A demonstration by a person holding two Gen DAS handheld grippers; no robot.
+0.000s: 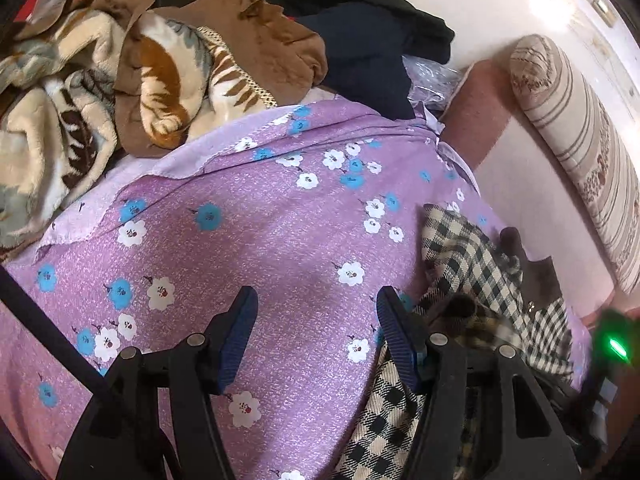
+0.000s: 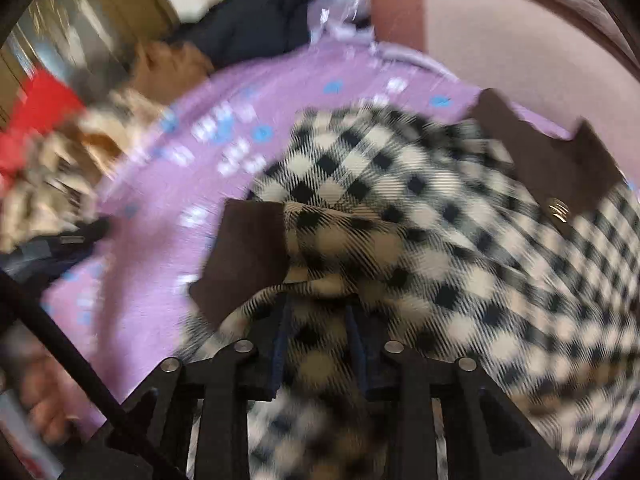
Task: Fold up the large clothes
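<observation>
Left gripper (image 1: 316, 312): jaws held apart, nothing between them, poised over the sheet (image 1: 248, 236).
Right gripper (image 2: 318, 320): jaws narrowed around a fold of the shirt (image 2: 400, 216); firm clamping cannot be told through blur.
Shirt: checked, brown-trimmed, crumpled on the lilac floral sheet near the bed's edge.
Blanket (image 1: 60, 128): heaped at the far side.

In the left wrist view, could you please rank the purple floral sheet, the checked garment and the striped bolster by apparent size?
1. purple floral sheet
2. and 3. checked garment and striped bolster: look alike, so unranked.
</observation>
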